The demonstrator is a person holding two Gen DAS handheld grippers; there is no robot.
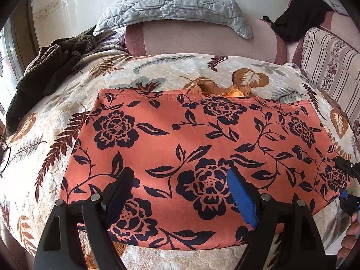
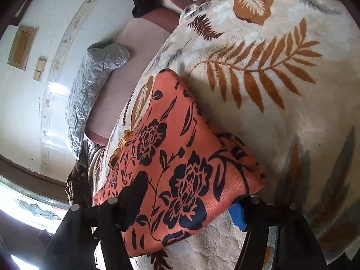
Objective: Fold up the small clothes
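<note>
An orange garment [image 1: 180, 139] with a black flower print lies folded flat on a cream leaf-patterned blanket [image 1: 67, 103]. An orange ribbed collar [image 1: 216, 88] shows at its far edge. My left gripper [image 1: 180, 193] is open, fingers spread just above the garment's near edge. In the right wrist view the garment [image 2: 180, 162] lies between the fingers of my right gripper [image 2: 186, 204], which is open at the garment's right corner, one finger on top and the blue-padded finger [image 2: 238, 216] below the edge. The right gripper also shows at the right edge of the left wrist view [image 1: 347, 186].
A grey quilted pillow [image 1: 175, 6] rests on a pink bolster [image 1: 202, 38] at the back. A dark brown fuzzy garment [image 1: 42, 72] lies at the left, a black cloth [image 1: 301, 20] at the back right, a striped cushion [image 1: 328, 67] at the right. Glasses [image 1: 4, 159] lie at the far left.
</note>
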